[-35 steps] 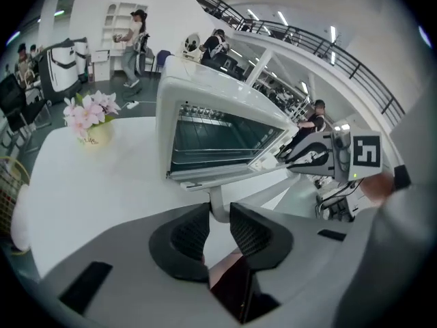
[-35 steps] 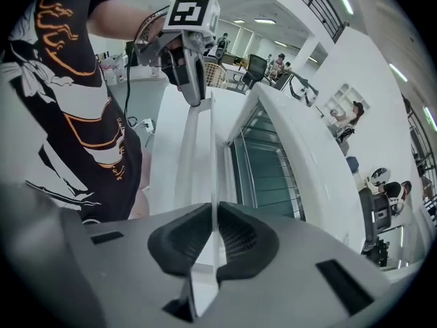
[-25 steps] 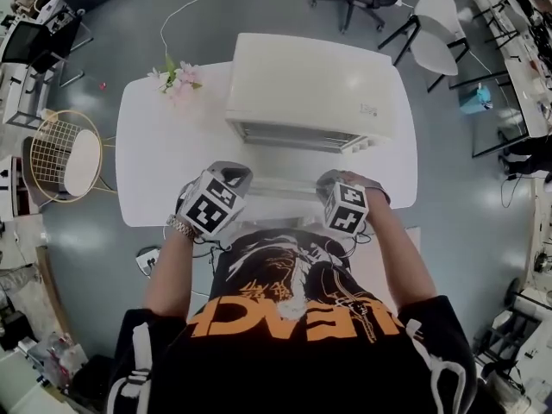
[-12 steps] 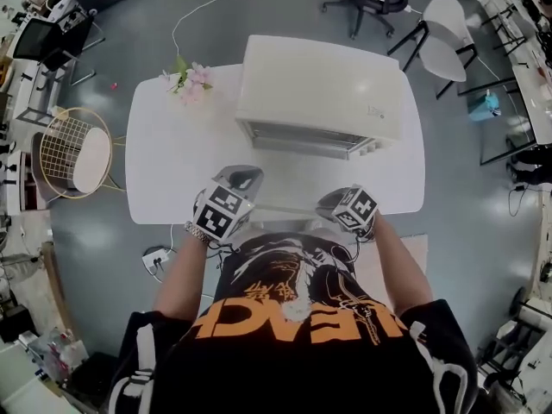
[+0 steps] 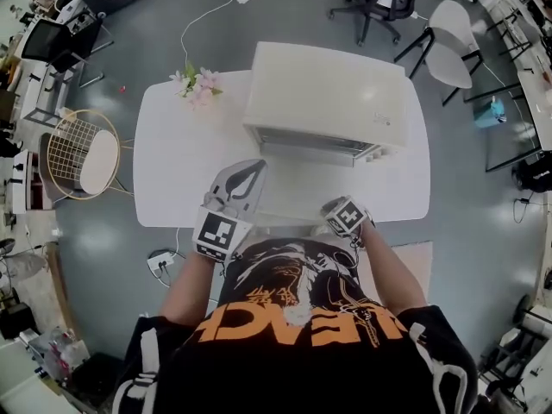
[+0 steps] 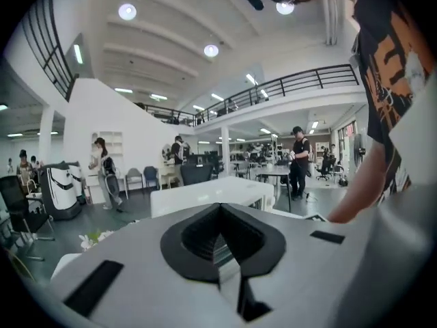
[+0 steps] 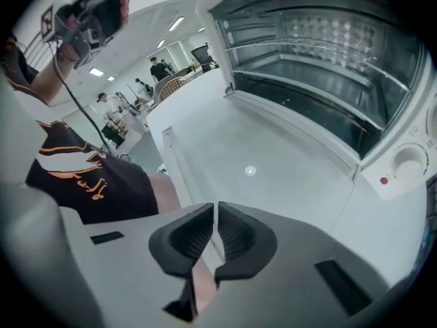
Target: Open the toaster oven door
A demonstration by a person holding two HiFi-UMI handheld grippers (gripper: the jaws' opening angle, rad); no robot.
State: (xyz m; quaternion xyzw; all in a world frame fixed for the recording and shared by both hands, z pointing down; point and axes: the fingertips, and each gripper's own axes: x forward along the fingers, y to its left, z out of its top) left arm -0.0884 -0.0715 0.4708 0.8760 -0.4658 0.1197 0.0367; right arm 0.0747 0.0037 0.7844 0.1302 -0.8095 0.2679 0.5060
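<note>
The toaster oven (image 5: 328,93), a cream box with rounded corners and a smooth matt top, is positioned at the far side of a white, round-cornered table (image 5: 172,171). Its door (image 7: 273,176) is found swung down to near level in front of the cavity, where a flat, glossy pane with one small light reflection is presented. A slim pale handle bar (image 7: 179,162) is carried along the door's free edge, nearest the person.

The right gripper (image 7: 214,214) is directed steeply downward at that edge. Its dark, ribbed pads are drawn to a narrow slit, and the handle bar is seen running into the slit and clamped there.

Inside the open cavity, thin wire racks (image 7: 321,80) and a dimpled metal back wall are exposed. A round white knob (image 7: 408,161) and a small red dot (image 7: 384,180) are fitted to the front panel beside the opening.

The left gripper (image 6: 219,214) is held above the table's near edge, clear of the oven and pointed nearly level. Its black pads are closed fully together, and nothing is held between them.

A small spray of pink and white flowers (image 5: 197,84) is placed on the table just left of the oven.
</note>
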